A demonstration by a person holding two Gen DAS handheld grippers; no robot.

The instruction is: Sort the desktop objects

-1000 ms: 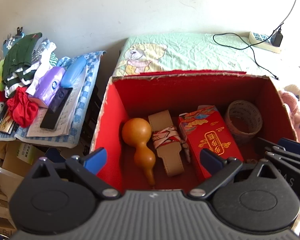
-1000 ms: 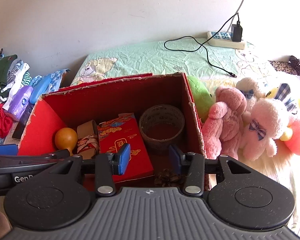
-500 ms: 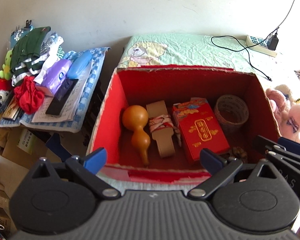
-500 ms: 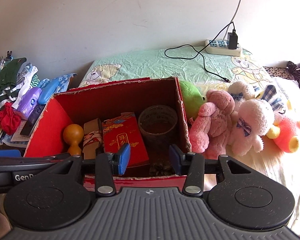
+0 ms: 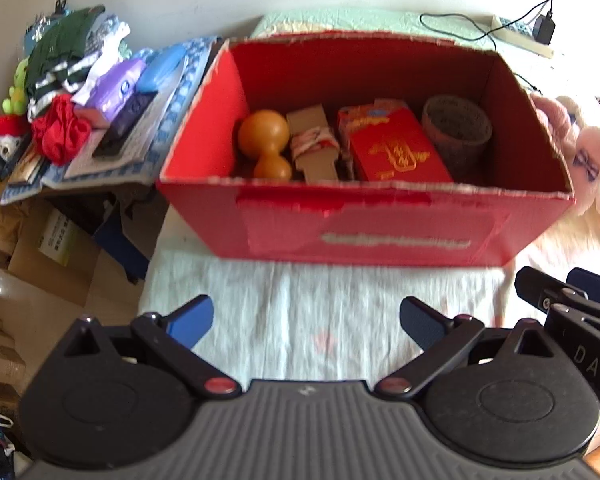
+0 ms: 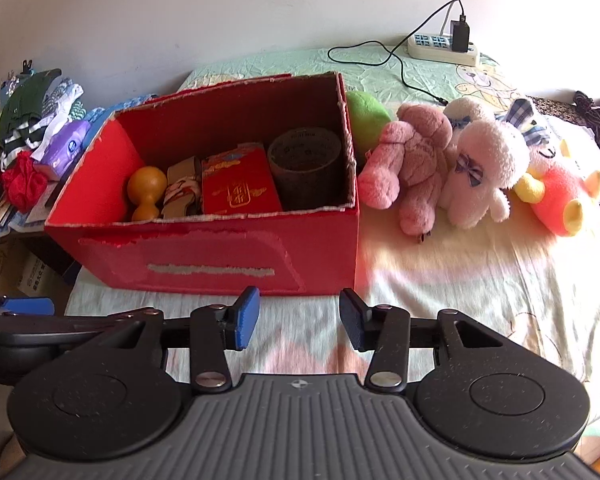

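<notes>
A red cardboard box (image 5: 364, 224) (image 6: 220, 256) stands on the bed. It holds an orange gourd (image 5: 265, 142) (image 6: 146, 190), a tan strap-like piece (image 5: 314, 146) (image 6: 182, 188), a red packet box (image 5: 398, 154) (image 6: 238, 188) and a woven cup (image 5: 456, 128) (image 6: 304, 164). My left gripper (image 5: 306, 322) hovers open over the sheet in front of the box, holding nothing. My right gripper (image 6: 298, 320) is also open and empty, just before the box's front wall. In the left wrist view the right gripper's body (image 5: 572, 312) shows at the right edge.
Plush toys lie right of the box: a pink bear (image 6: 416, 160), a white rabbit (image 6: 480, 168), a red-orange toy (image 6: 556, 196) and a green one (image 6: 366, 118). A side table (image 5: 112, 160) at left carries clothes and packets. A power strip (image 6: 440, 46) with cable sits by the wall.
Both grippers have pulled back from above the box toward the near side; the box's front wall and the sheet before it now show. Both stay open. The box's contents have not moved.
</notes>
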